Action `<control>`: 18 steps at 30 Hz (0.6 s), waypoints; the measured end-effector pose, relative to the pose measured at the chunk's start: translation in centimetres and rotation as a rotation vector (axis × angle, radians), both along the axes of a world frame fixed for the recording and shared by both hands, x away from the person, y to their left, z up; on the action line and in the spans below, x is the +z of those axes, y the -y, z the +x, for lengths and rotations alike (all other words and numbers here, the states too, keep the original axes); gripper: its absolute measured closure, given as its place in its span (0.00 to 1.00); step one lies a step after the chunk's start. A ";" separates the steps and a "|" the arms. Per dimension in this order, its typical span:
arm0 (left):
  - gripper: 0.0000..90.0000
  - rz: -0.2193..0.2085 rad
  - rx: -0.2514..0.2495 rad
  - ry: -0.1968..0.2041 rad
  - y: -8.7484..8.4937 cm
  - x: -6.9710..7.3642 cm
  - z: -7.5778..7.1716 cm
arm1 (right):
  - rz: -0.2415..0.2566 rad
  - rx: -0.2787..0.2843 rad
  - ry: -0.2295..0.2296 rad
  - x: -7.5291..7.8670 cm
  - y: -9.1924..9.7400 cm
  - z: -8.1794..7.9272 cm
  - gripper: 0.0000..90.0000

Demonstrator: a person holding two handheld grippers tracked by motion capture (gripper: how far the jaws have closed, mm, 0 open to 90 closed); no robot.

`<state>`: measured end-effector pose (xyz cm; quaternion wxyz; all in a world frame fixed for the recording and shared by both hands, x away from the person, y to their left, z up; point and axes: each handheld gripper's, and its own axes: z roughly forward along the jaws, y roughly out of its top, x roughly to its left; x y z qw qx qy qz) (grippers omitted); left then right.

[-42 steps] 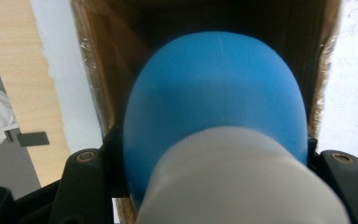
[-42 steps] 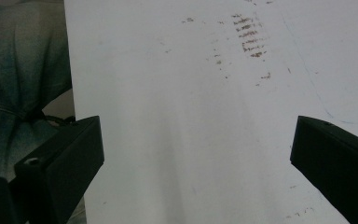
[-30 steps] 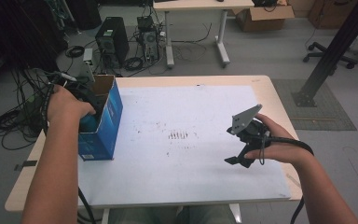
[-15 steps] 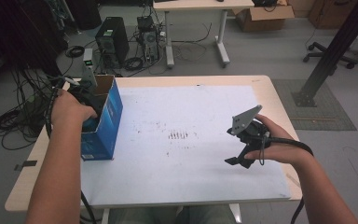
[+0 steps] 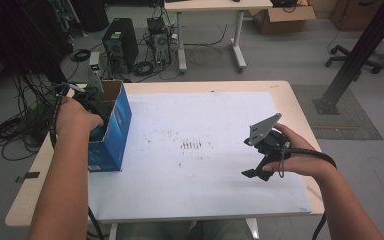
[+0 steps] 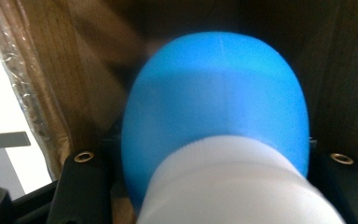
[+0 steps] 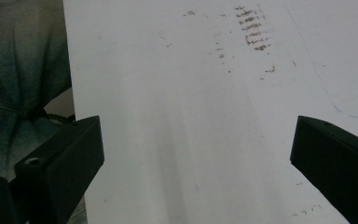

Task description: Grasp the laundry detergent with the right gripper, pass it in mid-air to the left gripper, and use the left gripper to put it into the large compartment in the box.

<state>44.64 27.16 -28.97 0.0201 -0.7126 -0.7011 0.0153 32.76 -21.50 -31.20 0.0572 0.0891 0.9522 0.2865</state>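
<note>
At nine o'clock on the table, an open blue box stands upright near the left edge, its cardboard-brown inside showing at the top. Down into its mouth goes the left gripper, with the person's left hand wrapped over it. Seen from the left gripper view, a rounded blue object with a white lower part sits squarely between the two black jaws, the brown inner walls of the box rising behind and to both sides of it. Those jaws are clenched on the blue object, pressing it from either side.

Over at four o'clock the right gripper is held by the right hand above the white sheet that covers most of the tabletop, well apart from the box. Its grey three-cornered plate stands tilted on top and a black cable loops away toward the wrist. From the right gripper view its jaws stand wide and released, nothing between them but bare white sheet. A patch of short dark marks lies near the sheet's middle, between the two grippers
</note>
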 end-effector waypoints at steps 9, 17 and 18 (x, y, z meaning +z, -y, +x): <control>0.42 0.000 0.000 0.018 -0.1 0.1 -0.2 | -0.003 -0.002 -0.003 0.0 0.1 -0.1 0.03; 0.37 -0.011 0.003 0.040 -0.1 0.6 -0.3 | -0.003 -0.007 -0.009 -0.2 0.2 -0.2 0.03; 0.36 -0.012 0.003 0.040 0.0 0.7 -0.3 | -0.003 -0.003 -0.009 -0.2 0.3 -0.2 0.03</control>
